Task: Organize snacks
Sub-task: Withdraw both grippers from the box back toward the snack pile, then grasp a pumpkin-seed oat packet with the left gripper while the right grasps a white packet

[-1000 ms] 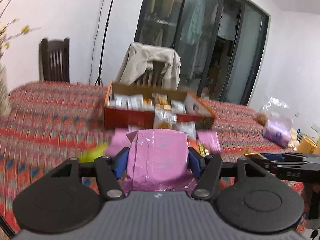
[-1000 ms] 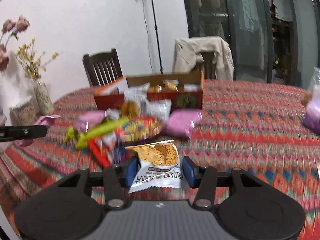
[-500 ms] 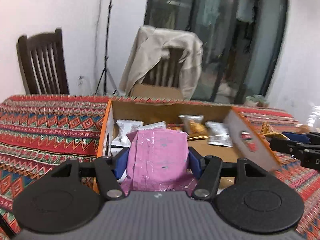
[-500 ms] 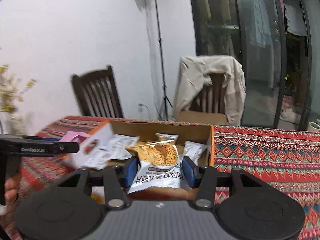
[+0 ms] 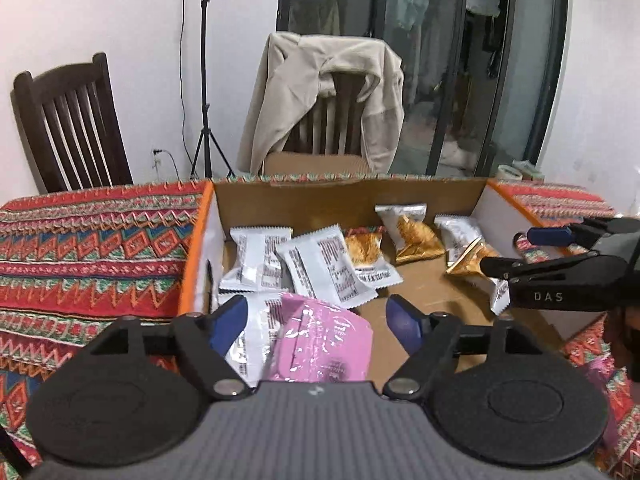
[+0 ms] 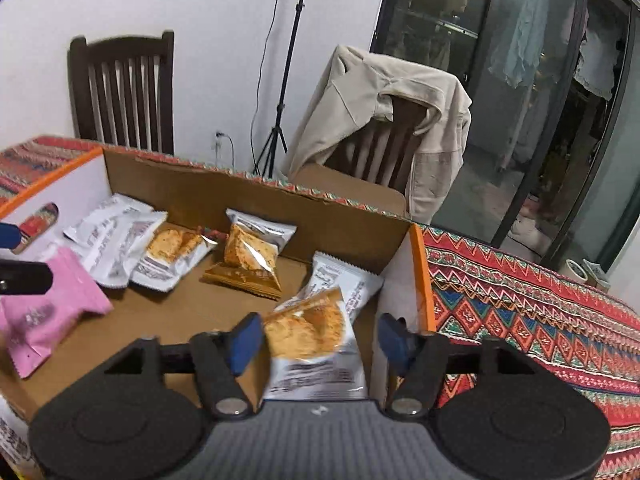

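Left tool (image 5: 316,316): its blue fingers (image 5: 226,322) stand wide apart. The jaws have just been opening. It has let go.
Pink packet (image 5: 320,344): it lies between the left tool's fingers, low and close to the tool. No finger presses on it. It rests inside the cardboard box (image 5: 352,196), partly on a white packet (image 5: 256,332).
Right tool (image 6: 320,340): its jaws have just been opening too. The fingers (image 6: 246,342) are spread and do not squeeze.
Cracker packet (image 6: 316,344): it sits between the right tool's fingers, nearer the left finger. I cannot tell if it touches that finger. It is in the box, by the wall on the tool's right.
Box: it is open on top and stands on the worktop (image 5: 92,248), right ahead of both tools. More snack packets (image 5: 332,268) lie on its floor, farther from the tools.
Other tool seen: from the left tool's camera, the right tool (image 5: 516,250) reaches in from the right, over the box.
Change: a second ago each tool gripped its packet tight, and the box was far off behind a heap of snacks. Half a second ago both tools were over the box with the packets held. Now both packets are loose in the box.
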Demonstrator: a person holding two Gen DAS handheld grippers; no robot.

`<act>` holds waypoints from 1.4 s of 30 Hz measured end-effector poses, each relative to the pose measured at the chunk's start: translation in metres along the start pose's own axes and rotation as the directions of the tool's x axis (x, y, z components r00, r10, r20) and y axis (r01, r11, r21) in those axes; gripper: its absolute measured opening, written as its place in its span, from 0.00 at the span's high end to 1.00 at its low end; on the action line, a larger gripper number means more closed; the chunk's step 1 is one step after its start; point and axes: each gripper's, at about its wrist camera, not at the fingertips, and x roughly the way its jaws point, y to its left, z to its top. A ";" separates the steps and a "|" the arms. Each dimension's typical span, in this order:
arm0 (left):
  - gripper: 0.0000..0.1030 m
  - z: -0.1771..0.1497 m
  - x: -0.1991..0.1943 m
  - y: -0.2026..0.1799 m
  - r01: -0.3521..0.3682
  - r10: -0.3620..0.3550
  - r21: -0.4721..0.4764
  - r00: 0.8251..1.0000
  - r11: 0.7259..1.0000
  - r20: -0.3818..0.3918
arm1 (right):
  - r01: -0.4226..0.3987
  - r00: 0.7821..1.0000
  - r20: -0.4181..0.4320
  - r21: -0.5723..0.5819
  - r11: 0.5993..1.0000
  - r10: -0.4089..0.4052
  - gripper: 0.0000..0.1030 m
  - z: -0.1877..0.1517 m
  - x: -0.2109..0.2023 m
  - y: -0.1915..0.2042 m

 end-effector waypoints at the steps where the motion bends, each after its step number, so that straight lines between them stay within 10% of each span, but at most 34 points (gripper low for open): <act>1: 0.24 0.001 -0.006 0.001 0.002 -0.002 -0.004 1.000 1.000 0.009 | -0.001 1.000 0.010 0.008 1.000 0.001 0.29 -0.001 -0.003 -0.001; 15: 0.16 -0.070 -0.175 -0.010 0.052 -0.050 -0.001 0.978 0.999 0.203 | -0.149 0.965 0.224 0.054 0.987 0.134 0.17 -0.052 -0.183 -0.016; 25: 0.14 -0.155 -0.247 -0.019 0.035 -0.015 -0.131 0.988 0.991 0.155 | -0.179 0.969 0.190 0.107 0.978 0.156 0.14 -0.156 -0.280 0.000; 42: 0.11 -0.224 -0.332 -0.055 -0.091 0.102 -0.081 0.984 0.993 0.144 | -0.163 0.981 0.132 0.143 0.976 0.144 0.14 -0.251 -0.348 0.008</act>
